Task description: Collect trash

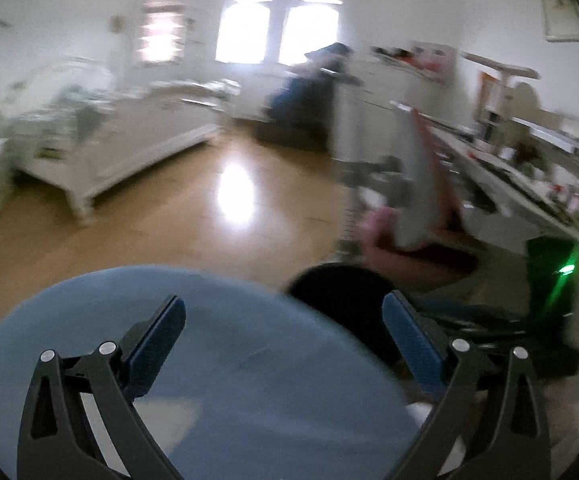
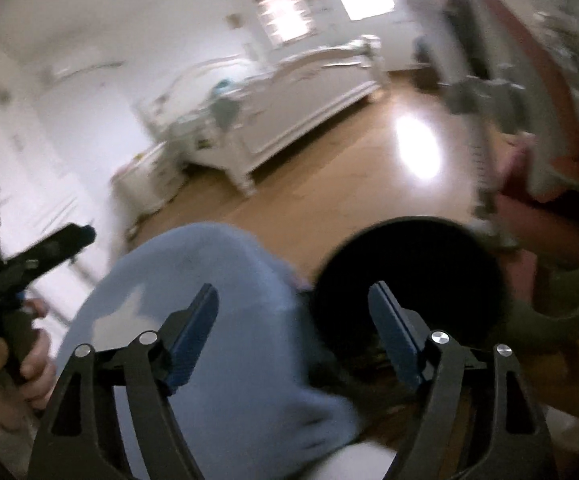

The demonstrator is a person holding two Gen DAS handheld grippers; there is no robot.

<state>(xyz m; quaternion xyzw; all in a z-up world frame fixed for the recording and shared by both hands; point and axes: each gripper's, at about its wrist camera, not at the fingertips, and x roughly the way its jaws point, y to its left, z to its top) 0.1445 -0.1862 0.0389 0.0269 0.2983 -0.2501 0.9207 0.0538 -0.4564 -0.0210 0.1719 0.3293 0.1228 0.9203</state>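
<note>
A blurred bedroom: a wooden floor [image 1: 169, 220] with a white bed [image 1: 121, 140] against the far wall under bright windows [image 1: 277, 24]. A cluttered worktop [image 1: 529, 176] runs along the right. Close below sit a pale blue round bin [image 1: 229, 360] and, just beside it, a black round bin [image 2: 409, 280]. The left hand-held gripper [image 1: 283, 344] hangs over the blue bin, jaws wide apart and empty. The right hand-held gripper [image 2: 293, 332] hangs between the bins, jaws apart, empty. No trash can be made out.
</note>
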